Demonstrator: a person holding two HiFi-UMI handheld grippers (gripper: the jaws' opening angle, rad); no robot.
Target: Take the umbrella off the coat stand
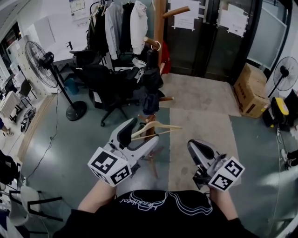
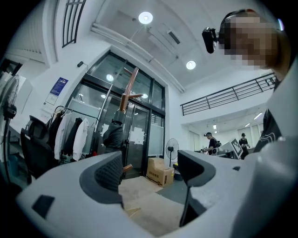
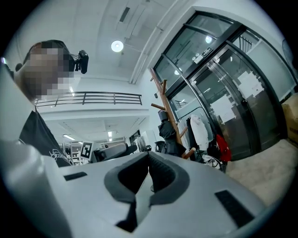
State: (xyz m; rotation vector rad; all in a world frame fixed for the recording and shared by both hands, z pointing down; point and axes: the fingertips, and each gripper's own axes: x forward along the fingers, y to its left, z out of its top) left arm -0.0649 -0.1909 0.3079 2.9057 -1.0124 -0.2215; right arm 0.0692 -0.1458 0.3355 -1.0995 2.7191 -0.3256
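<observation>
Left gripper [image 2: 149, 171] gapes wide, empty — right gripper [image 3: 149, 160] pinched shut; slim wooden peg-armed coat stand [image 1: 159, 25] beyond.

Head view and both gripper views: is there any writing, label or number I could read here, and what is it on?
No text here reads for sure.
Shirt: white script, upside down, not legible.
Door papers: print too small.
Wall poster: too small.
Box: dark print, blurred.
Blue sign: too small.
</observation>
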